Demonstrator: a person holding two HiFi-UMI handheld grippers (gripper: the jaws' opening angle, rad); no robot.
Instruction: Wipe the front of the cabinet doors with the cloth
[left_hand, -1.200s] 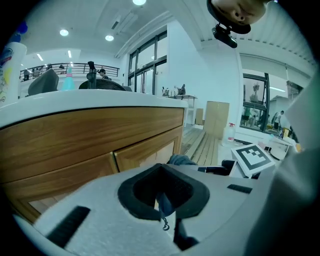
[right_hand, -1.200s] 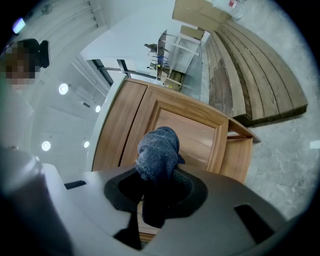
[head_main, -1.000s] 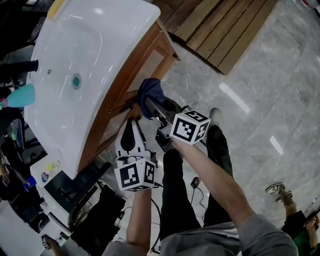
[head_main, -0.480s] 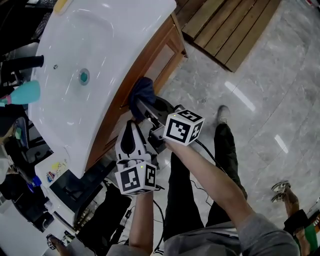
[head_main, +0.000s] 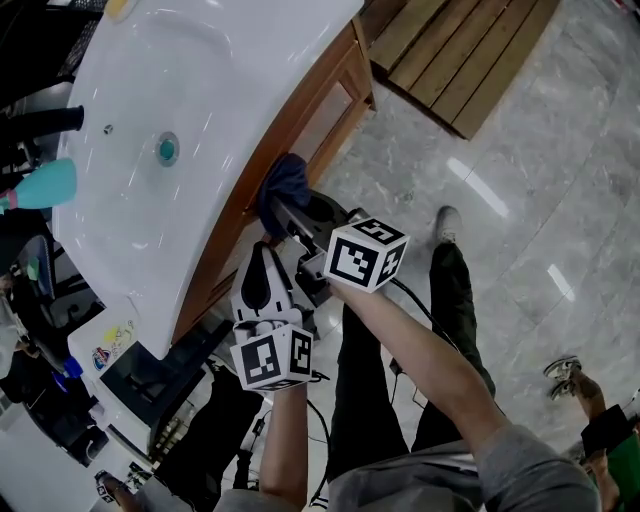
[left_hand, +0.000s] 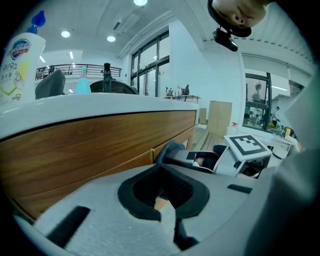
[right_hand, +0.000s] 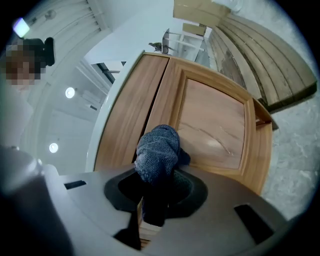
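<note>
Here, one cloth, two hand-held grippers.

The cloth is dark blue with a coarse knitted weave, bunched into a rounded wad and pinched in the right claw. Its free end lies against the cabinet door, on the door's frame beside the dark seam. The door is closed, brown wood with a paler recessed panel.
</note>
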